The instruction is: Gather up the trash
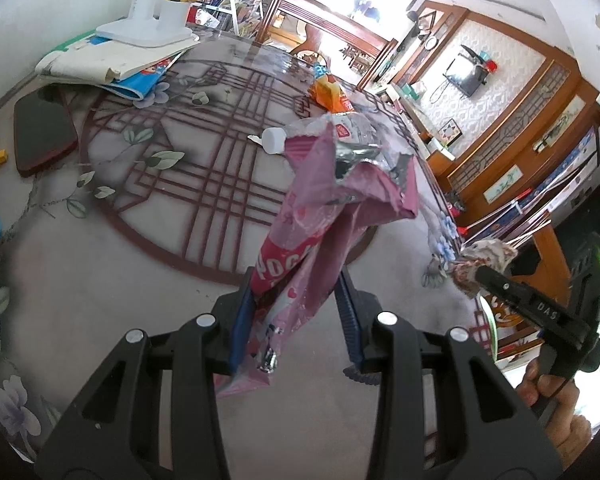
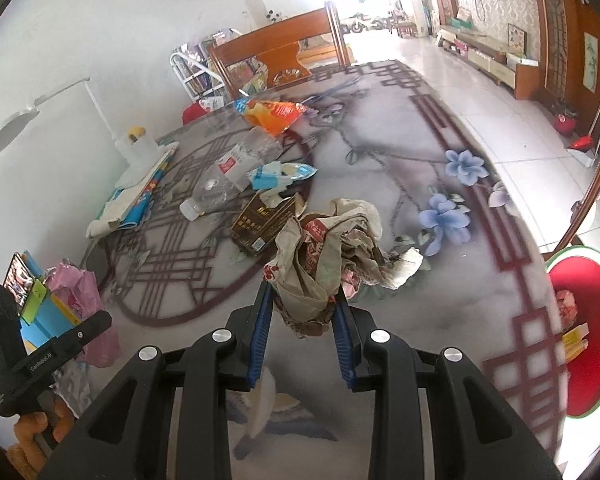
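In the left wrist view my left gripper [image 1: 296,284] is shut on a pink snack wrapper [image 1: 332,184] that stands up from the jaws above the patterned table [image 1: 140,264]. In the right wrist view my right gripper [image 2: 303,296] is shut on a crumpled beige and red paper wad [image 2: 332,248]. A red bin with a green rim [image 2: 580,320] sits beyond the table's right edge, with some trash inside. Loose on the table lie a clear plastic bottle [image 2: 228,176], an orange snack bag [image 2: 276,114], a blue and white wrapper [image 2: 280,174] and a brown carton [image 2: 260,220].
A white desk lamp [image 2: 16,120] and a stack of books [image 2: 140,196] stand along the wall side. A dark flat slab [image 1: 44,136] lies near the table's left edge. A wooden chair [image 2: 284,48] stands at the far end. Tiled floor [image 2: 520,120] is on the right.
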A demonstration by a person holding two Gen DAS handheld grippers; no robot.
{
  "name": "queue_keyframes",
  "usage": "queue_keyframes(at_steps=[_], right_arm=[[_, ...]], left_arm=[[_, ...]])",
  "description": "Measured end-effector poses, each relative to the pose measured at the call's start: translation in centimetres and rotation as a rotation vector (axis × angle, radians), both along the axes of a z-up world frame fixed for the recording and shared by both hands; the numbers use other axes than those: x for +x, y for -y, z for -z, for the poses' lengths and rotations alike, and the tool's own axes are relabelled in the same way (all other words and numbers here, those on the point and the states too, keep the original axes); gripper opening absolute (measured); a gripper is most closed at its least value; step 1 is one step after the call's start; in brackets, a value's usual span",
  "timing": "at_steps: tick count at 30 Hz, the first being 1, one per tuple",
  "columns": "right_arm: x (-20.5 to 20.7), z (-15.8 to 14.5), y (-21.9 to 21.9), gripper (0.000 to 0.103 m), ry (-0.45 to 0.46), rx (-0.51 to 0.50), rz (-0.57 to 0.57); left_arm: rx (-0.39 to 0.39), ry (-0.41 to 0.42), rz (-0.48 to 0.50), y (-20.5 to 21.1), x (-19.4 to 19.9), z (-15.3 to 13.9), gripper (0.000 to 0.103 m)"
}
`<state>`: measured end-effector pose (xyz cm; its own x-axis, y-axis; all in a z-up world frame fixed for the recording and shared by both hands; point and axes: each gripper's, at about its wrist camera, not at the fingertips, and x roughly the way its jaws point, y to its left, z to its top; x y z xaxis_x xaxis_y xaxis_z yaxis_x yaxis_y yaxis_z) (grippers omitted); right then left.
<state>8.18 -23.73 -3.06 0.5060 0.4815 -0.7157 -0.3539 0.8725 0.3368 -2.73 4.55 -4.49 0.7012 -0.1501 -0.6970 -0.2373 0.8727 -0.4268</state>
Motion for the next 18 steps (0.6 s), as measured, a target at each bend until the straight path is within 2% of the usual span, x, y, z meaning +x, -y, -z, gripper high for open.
queue_keyframes(at_steps=[9,18], right_arm=[[-0.4,0.2,2.4,0.028,0.050,-0.055,0.008],[-0.5,0.0,7.3,0.028,0.039,0.000,0.065]], left_arm=[[0.023,0.012,0.015,3.4,0.5,-0.5,0.037],[0.045,0.044,0.087,9.0,2.2,-2.2,0.037]])
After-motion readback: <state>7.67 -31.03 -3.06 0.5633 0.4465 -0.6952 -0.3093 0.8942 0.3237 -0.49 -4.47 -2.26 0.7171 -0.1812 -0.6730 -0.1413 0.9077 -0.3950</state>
